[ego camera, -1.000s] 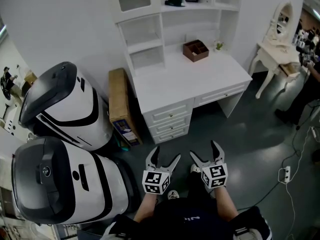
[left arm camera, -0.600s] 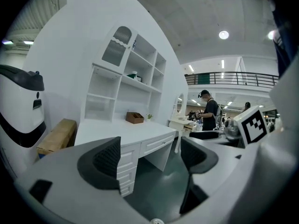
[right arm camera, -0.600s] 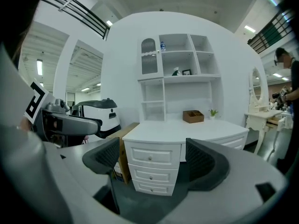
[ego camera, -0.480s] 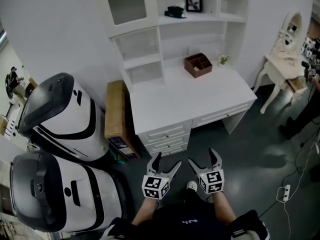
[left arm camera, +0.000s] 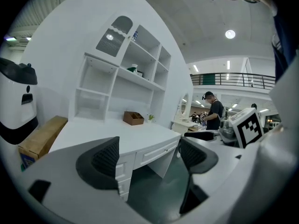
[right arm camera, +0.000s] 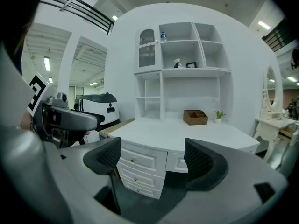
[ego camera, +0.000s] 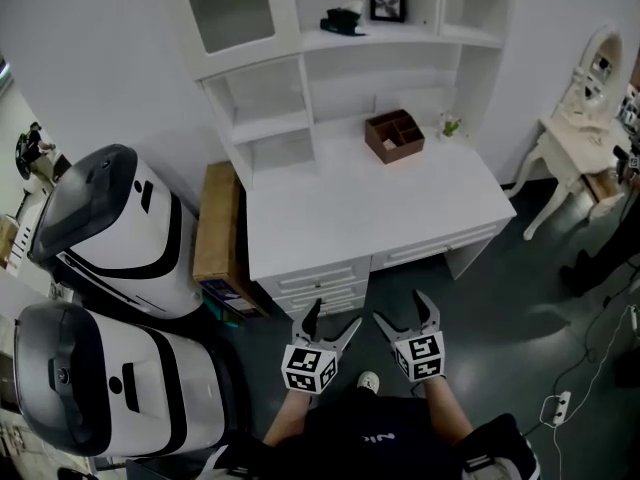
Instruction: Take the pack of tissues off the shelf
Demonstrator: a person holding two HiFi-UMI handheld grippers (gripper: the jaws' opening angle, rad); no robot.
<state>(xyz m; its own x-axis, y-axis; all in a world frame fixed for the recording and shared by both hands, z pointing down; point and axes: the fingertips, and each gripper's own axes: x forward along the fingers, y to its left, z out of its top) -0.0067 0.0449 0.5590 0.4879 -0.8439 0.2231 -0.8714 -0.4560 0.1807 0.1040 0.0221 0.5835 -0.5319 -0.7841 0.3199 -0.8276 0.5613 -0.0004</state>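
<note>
White machines (ego camera: pixel 110 228) close off your left. Your left gripper (ego camera: pixel 333 320) and right gripper (ego camera: pixel 402 310) hang near the front edge of the desk (ego camera: pixel 330 218), both tongs spread, nothing between them. Open floor (ego camera: pixel 500 308) lies rightward. The pack of tissues (ego camera: pixel 341 20), probably that dark shape, sits on the upper shelf (ego camera: pixel 420 34) beside a picture frame (ego camera: pixel 387 0). The right gripper view shows a bottle (right arm camera: pixel 163 36) above, outside the head view.

White desk (ego camera: pixel 360 203) ahead of jaws; brown organiser (ego camera: pixel 394 135) beyond; left gripper (ego camera: pixel 334 315), right gripper (ego camera: pixel 401 308): black-and-white square markers.
</note>
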